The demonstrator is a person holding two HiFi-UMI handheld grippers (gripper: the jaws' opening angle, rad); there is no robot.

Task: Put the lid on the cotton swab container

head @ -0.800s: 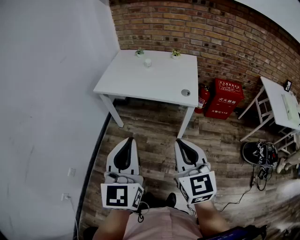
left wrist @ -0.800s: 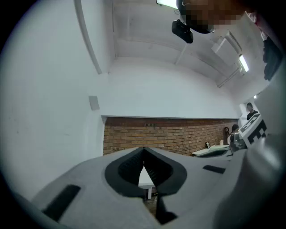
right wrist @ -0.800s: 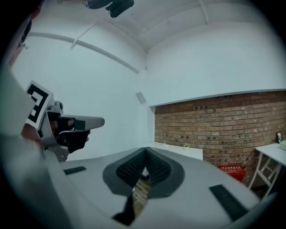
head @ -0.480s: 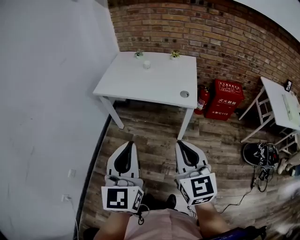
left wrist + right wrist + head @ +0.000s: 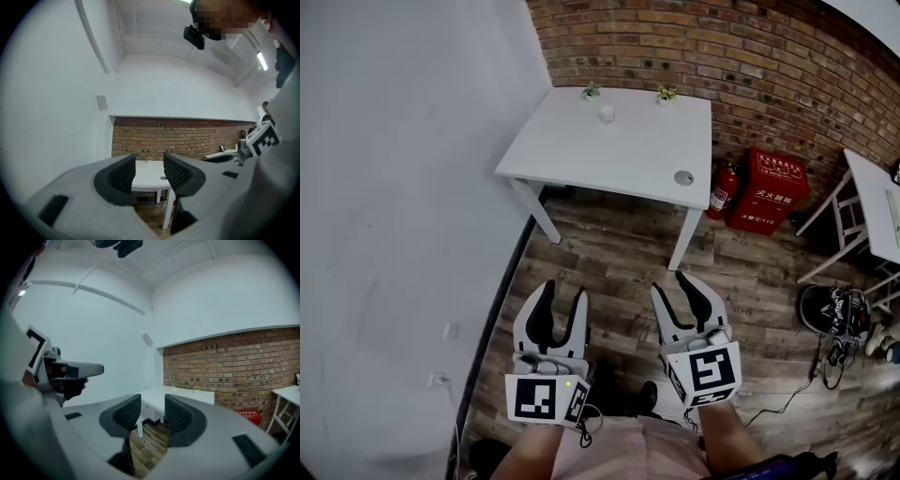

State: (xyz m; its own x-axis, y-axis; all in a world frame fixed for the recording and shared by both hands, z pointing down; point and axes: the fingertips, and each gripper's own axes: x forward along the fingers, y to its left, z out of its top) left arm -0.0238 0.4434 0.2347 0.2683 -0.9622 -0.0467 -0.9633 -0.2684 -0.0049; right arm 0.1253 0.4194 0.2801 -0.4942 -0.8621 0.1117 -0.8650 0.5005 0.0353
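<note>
Head view shows both tools held low by the person's body, well short of the white table (image 5: 609, 159), so the task is not yet under way. The left gripper (image 5: 564, 291) has its jaws moderately apart with nothing between them. The right gripper (image 5: 672, 284) is likewise parted and empty.

A small white pot (image 5: 606, 112), probably the cotton swab container, stands near the table's far edge between two little plants (image 5: 592, 91). A round grey disc (image 5: 683, 177) lies near the table's front right corner. It may be the lid, but it is too small to tell.

Several things could go wrong from here:
- If the disc is the lid, it lies flat and close to the table's edge, so a clumsy scrape could push it off onto the floor.
- A flat lid may slip from the pads or tilt in the grip, and then seat crooked.
- The pot looks light, so pressing down unsupported could tip it or shove it into a plant.
</note>
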